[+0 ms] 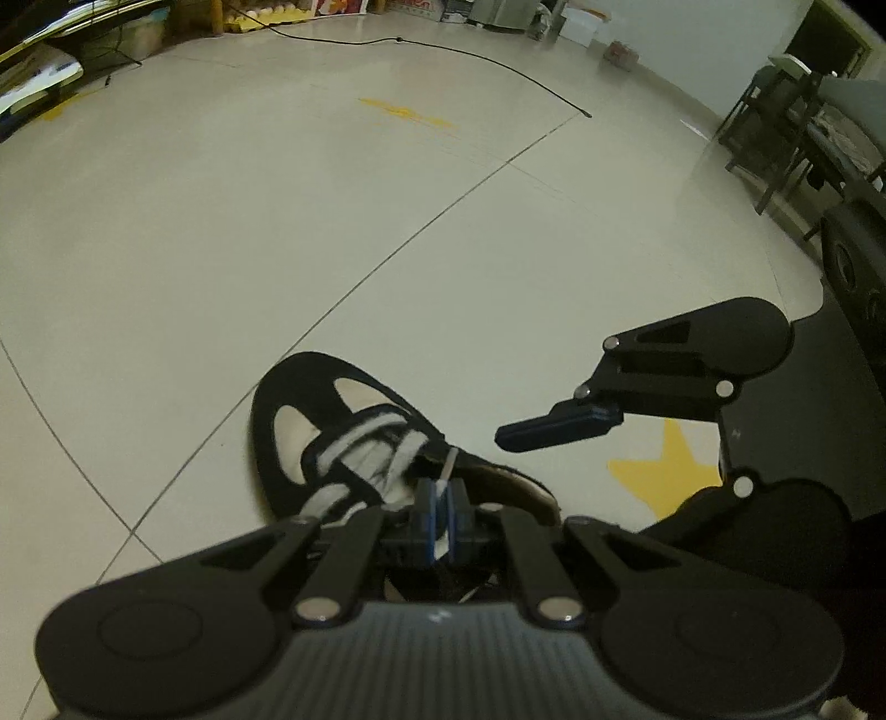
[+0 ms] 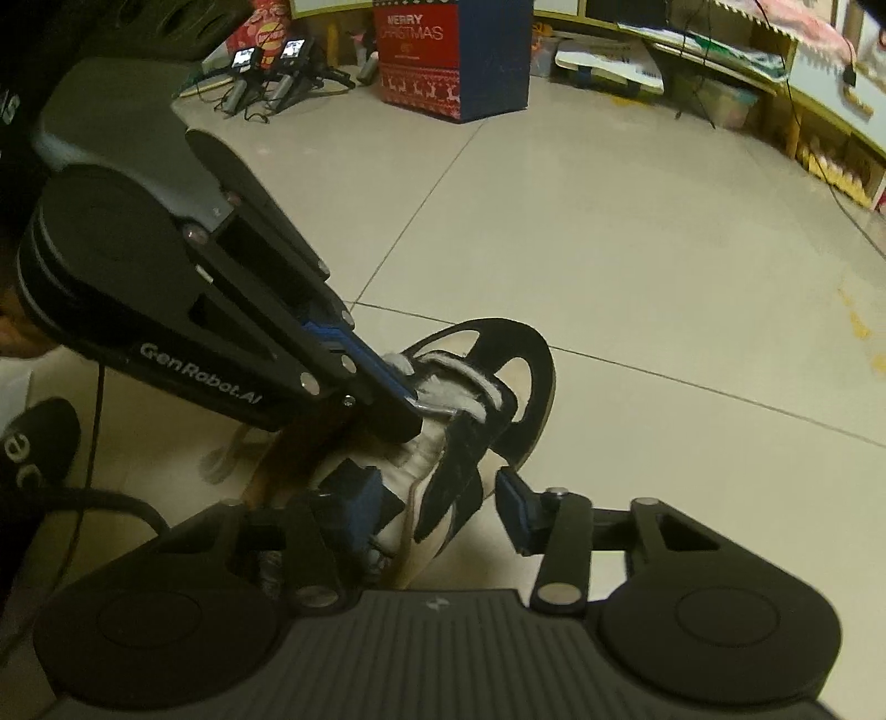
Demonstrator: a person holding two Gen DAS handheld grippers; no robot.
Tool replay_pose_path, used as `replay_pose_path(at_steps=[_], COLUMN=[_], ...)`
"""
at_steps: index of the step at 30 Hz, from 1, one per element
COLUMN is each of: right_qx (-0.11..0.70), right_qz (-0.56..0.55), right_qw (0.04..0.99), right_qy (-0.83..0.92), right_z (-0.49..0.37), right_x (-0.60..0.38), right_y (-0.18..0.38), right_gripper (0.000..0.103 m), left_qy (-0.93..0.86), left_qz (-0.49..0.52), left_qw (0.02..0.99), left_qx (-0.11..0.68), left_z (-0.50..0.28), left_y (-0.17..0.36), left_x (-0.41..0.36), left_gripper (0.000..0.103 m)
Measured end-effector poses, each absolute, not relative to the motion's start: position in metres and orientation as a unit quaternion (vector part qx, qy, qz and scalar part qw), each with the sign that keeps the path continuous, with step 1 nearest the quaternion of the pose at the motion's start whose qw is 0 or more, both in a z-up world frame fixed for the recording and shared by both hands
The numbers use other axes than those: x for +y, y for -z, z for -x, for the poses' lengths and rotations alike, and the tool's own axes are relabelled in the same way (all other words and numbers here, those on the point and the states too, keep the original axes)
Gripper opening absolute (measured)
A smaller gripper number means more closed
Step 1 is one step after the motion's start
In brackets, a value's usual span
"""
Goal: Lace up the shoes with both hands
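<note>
A black and white shoe (image 1: 310, 437) with grey-white laces (image 1: 354, 443) lies on the tiled floor, toe pointing away. My left gripper (image 1: 441, 512) is shut on a white lace tip (image 1: 448, 468) above the shoe's tongue. In the right wrist view the left gripper (image 2: 412, 407) comes in from the upper left and pinches the lace end (image 2: 437, 411) at the shoe's (image 2: 526, 387) eyelets. My right gripper (image 2: 437, 507) is open, its fingers (image 2: 518, 507) straddling the shoe's side and holding nothing. One right finger (image 1: 554, 431) shows beside the shoe.
A black cable (image 1: 443, 50) crosses the floor far ahead. A yellow star sticker (image 1: 664, 471) marks the floor to the right. Dark chairs (image 1: 786, 122) stand at right. A Christmas box (image 2: 454, 61), low shelves (image 2: 803, 111) and another black shoe (image 2: 33, 443) surround the spot.
</note>
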State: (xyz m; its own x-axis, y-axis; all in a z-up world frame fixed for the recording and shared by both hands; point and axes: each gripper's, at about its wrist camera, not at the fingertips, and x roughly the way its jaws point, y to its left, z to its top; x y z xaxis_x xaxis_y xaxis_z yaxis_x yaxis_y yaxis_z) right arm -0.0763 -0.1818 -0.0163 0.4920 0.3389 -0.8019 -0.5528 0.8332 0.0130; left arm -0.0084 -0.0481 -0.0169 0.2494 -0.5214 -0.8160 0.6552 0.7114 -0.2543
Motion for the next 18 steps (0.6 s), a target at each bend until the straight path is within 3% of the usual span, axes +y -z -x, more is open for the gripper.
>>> replay_pose_path(at_steps=[12, 18], right_qx=[0.455, 0.474], right_qz=[0.021, -0.06], right_qw=[0.857, 0.847], right_qy=[-0.243, -0.232], right_z=[0.067, 0.061], right_x=[-0.206, -0.222], right_y=[0.023, 0.029], right_gripper=[0.028, 0.028], left_qy=[0.384, 0.386], left_qz=[-0.031, -0.038], left_qw=[0.771, 0.765], left_qx=[0.507, 0.515], left_z=[0.006, 0.008], left_y=[0.036, 0.044], left_x=[-0.049, -0.054], left_gripper=[0.004, 0.004])
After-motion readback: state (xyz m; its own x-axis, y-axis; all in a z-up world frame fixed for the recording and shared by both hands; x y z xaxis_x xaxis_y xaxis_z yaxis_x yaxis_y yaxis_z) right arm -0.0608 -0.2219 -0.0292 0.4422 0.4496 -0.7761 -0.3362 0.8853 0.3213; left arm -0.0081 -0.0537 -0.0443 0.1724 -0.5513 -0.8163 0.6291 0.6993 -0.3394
